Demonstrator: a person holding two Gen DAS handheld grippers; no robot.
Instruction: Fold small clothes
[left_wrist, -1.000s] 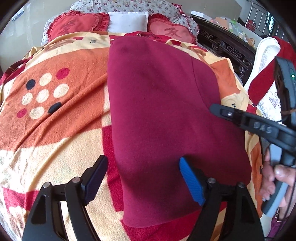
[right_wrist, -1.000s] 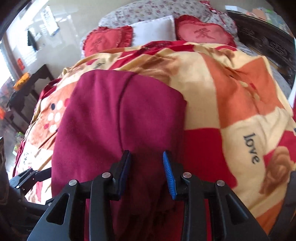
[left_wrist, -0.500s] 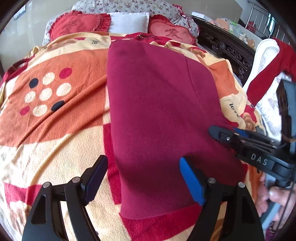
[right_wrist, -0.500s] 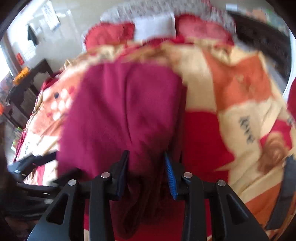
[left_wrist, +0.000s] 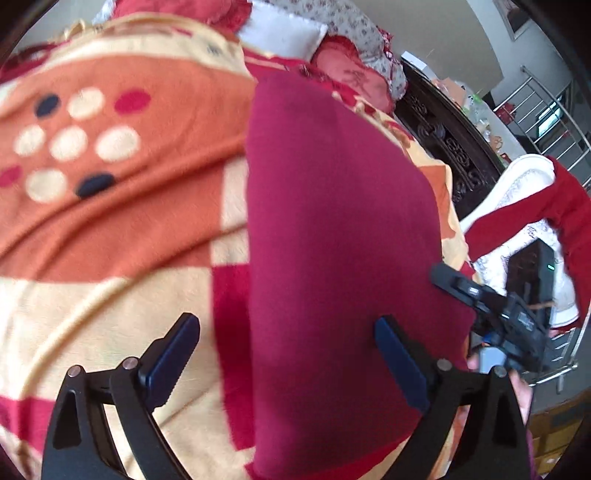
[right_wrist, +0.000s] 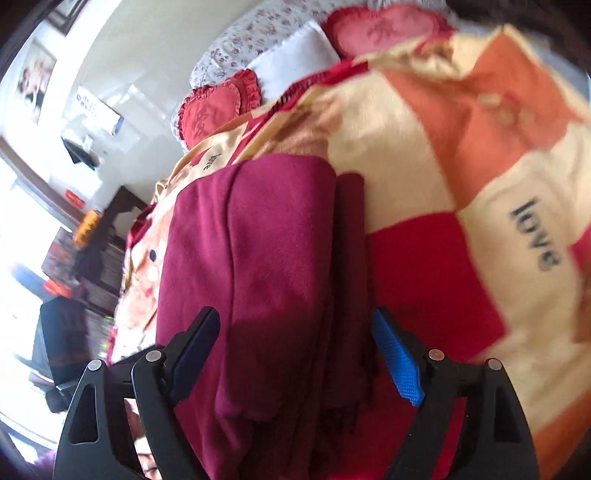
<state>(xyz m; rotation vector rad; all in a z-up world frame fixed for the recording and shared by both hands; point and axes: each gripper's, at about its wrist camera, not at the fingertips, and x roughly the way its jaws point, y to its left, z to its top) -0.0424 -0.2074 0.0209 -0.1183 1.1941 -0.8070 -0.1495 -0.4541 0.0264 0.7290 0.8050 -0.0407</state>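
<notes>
A folded maroon cloth (left_wrist: 332, 221) lies flat on the patterned blanket (left_wrist: 110, 240). My left gripper (left_wrist: 288, 350) hovers over its near left edge with jaws opening wide and the pads pressing nothing. In the left wrist view my right gripper (left_wrist: 480, 295) sits at the cloth's right edge. In the right wrist view the maroon cloth (right_wrist: 266, 258) shows stacked folded layers along its right side. My right gripper (right_wrist: 295, 350) straddles that near end, its jaws opening, and the blue pads stand clear of the fabric on both sides.
Red heart cushions (right_wrist: 218, 107) and a white pillow (right_wrist: 299, 55) lie at the head of the bed. A dark carved bed frame (left_wrist: 450, 140) runs along the right. Beyond it a white chair (left_wrist: 517, 184) carries a red garment (left_wrist: 569, 206). A person's hand (left_wrist: 521, 391) holds the right gripper.
The right gripper's jaws went from narrow on the cloth's folded edge to wide apart, letting it go. The left jaws spread a little more. Both views have rolled and shifted.
</notes>
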